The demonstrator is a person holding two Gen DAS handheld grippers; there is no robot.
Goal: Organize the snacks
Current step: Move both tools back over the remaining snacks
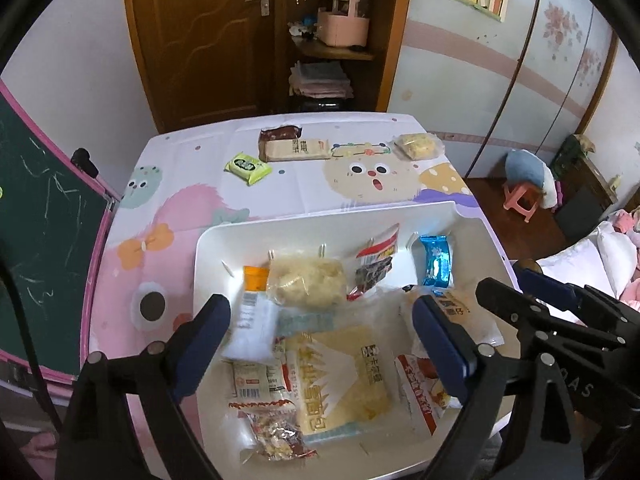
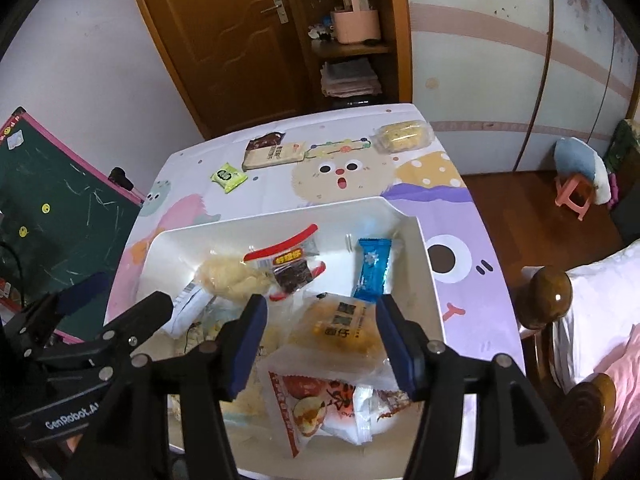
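Note:
A white bin (image 1: 320, 216) on the cartoon-print table holds several snack packs. My left gripper (image 1: 320, 336) hangs open over the bin, its fingers wide apart. A white packet with an orange end (image 1: 254, 320) lies blurred by its left finger, free of the pads, above a large yellow bread pack (image 1: 340, 376). My right gripper (image 2: 322, 340) is open, its fingers either side of a yellow bun pack (image 2: 344, 324) that rests on other packs. On the table beyond the bin (image 2: 280, 212) lie a green packet (image 2: 228, 176), a beige bar pack (image 2: 276, 154) and a yellow cake pack (image 2: 402, 136).
A blue packet (image 2: 372, 268) and a red-and-white packet (image 2: 290, 260) lie at the bin's far side. A green chalkboard (image 1: 44, 240) leans at the left. A bed with a wooden post (image 2: 546, 296) is at the right; a door and shelf stand behind.

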